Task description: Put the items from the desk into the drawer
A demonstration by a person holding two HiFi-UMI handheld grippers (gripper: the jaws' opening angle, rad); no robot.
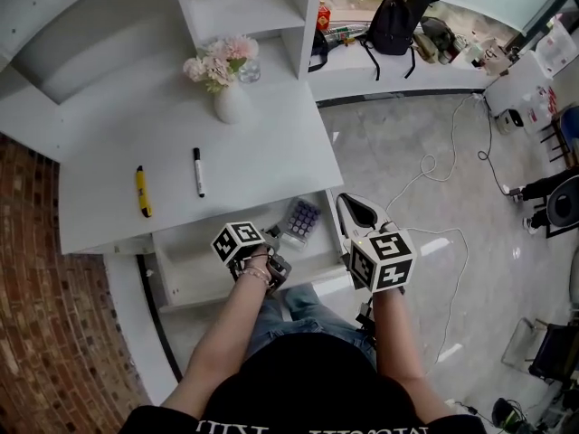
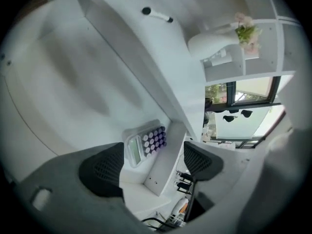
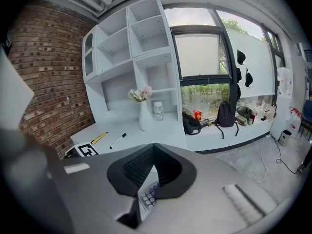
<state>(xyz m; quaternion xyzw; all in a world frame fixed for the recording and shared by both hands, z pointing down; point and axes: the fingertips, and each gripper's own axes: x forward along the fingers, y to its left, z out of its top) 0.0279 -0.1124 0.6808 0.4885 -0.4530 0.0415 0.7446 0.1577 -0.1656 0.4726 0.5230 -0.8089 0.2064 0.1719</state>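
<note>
Calculator (image 1: 300, 221) lies flat in the open drawer (image 1: 194, 269), at its right side. Its long axis is slanted, with the keys toward the desk (image 1: 253, 152) and the display toward the person. The left gripper (image 2: 152, 162) is spread and holds nothing. The right gripper (image 3: 153, 147) is pressed together and also holds nothing.

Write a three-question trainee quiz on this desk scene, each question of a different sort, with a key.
1. Multiple choice: what lies in the open drawer?
A) calculator
B) stapler
C) phone
2. True or false: the yellow pen and the black-capped marker both lie on the desk, outside the drawer.
3. Fill in: the jaws of the left tool stand ____, with nothing gripped between them.

Key: 1 A; 2 true; 3 open.
</note>
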